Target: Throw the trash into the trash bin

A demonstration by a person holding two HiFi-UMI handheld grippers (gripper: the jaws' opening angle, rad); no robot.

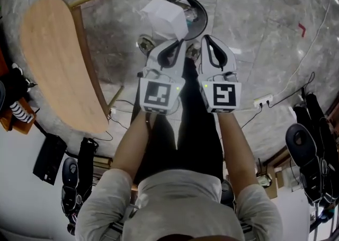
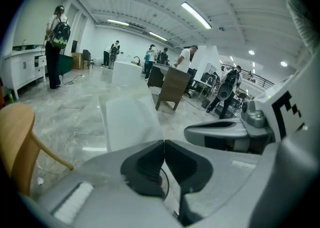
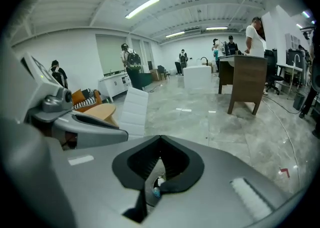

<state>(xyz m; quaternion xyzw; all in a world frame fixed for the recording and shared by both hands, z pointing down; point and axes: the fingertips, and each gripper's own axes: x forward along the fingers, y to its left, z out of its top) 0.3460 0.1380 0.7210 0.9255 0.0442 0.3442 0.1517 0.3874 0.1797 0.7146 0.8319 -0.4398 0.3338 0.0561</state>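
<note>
- Left gripper (image 2: 164,144): jaws pressed together on the lower edge of the white paper trash (image 1: 164,17). The sheet stands up past the jaw tips, tilted.
- In the head view, the paper trash covers the left part of the trash bin's (image 1: 203,15) opening. It is off the floor and not yet inside the bin.
- Right gripper (image 3: 160,142): jaws pressed together with nothing between the pads. Its tips are over the near rim of the trash bin, just beside the left gripper and parallel with it.
- Trash bin: round and dark, standing on the grey marble floor (image 1: 265,28) directly ahead of both grippers.
- Wooden table (image 1: 53,60): left of the trash bin and near it, not touching.
- Power strip (image 1: 263,100): on the floor to the right of the trash bin, well apart.
</note>
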